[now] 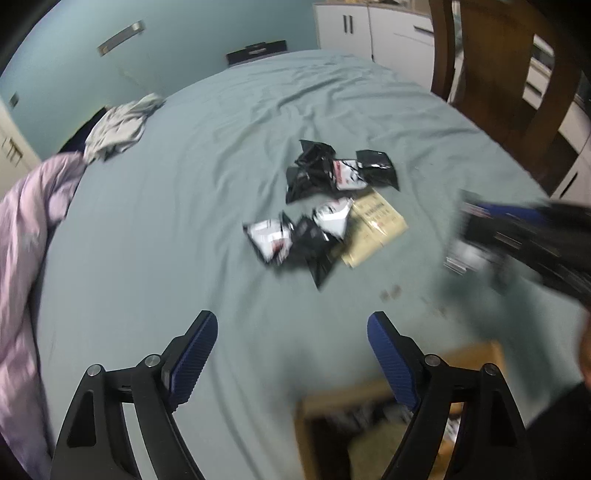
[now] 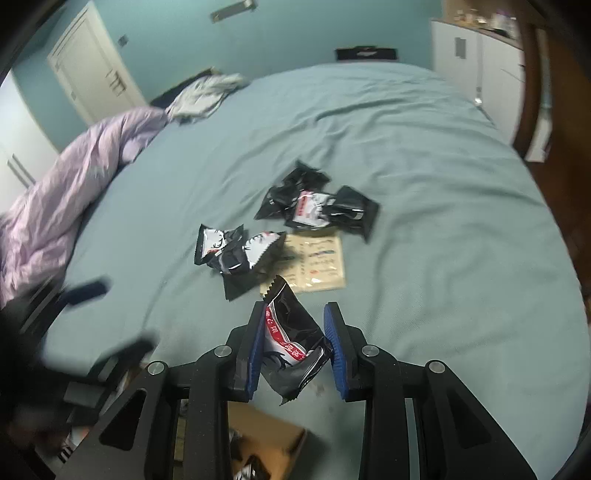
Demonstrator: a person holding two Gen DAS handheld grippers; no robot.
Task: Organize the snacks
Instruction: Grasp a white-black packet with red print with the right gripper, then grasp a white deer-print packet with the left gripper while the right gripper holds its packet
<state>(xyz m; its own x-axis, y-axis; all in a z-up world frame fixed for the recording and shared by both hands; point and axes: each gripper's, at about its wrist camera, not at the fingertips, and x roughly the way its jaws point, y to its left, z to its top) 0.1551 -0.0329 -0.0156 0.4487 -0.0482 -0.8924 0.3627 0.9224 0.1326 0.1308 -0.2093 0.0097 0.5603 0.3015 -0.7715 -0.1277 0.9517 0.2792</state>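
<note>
At the far left a lilac duvet [image 2: 74, 177] lies bunched along the bed's edge, with a crumpled grey-white garment [image 2: 207, 94] just beyond it. The left gripper [image 1: 291, 354] hangs over bare blue-green sheet [image 1: 166, 240], its blue-padded fingers [image 1: 194, 360] spread wide with nothing between them. Mid-bed sits a loose scatter of black-and-white snack packets [image 2: 280, 225]: one clump nearer the foot, another just past it, and a tan printed sheet [image 2: 321, 264] lying flat with its left edge tucked under the nearer clump. Right of the left gripper, at the near edge, an open cardboard box [image 1: 373, 417] shows a few packets inside, though blur hides the detail. The right gripper [image 2: 295, 347] is above that box, fingers clamped on one black packet with a red band [image 2: 291, 332], lifted off the sheet. A dark wooden chair [image 1: 509, 74] and white cabinets [image 1: 369, 33] stand at the far right.
</note>
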